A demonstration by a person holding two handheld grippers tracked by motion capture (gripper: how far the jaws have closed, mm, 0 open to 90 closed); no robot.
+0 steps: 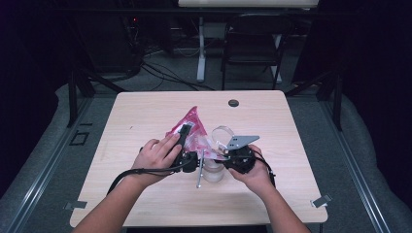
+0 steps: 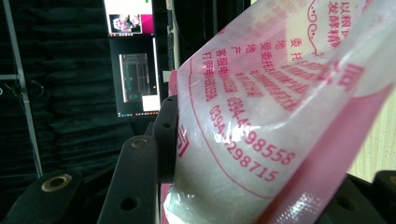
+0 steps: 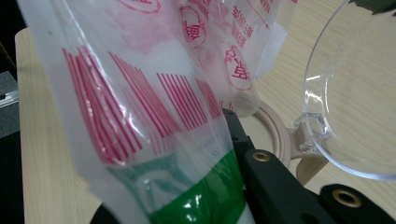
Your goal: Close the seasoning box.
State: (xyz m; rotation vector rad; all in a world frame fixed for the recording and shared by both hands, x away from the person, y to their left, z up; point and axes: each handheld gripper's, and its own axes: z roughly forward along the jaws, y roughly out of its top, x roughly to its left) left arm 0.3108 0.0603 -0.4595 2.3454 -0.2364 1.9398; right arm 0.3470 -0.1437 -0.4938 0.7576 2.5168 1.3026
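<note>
A pink-and-clear printed plastic bag [image 1: 192, 125] is held above the wooden table [image 1: 145, 111] between both grippers. My left gripper [image 1: 187, 135] points away from me and is shut on the bag's side. In the left gripper view the bag [image 2: 261, 116] stands between the black jaws, with one finger [image 2: 135, 186] against it. My right gripper [image 1: 221, 154] is shut on the bag's lower corner. In the right gripper view the bag [image 3: 154, 93] shows red stripes and a green strip in the jaws. Beneath the bag stands a clear jar [image 1: 214, 171] with its clear hinged lid [image 3: 355, 93] open.
A thin metal piece [image 1: 199, 174] hangs at the jar's left. A black grommet [image 1: 233, 103] sits near the table's far edge. A dark chair [image 1: 252, 43] and a desk leg [image 1: 201, 48] stand beyond the table. A lit monitor [image 2: 135, 70] shows in the left gripper view.
</note>
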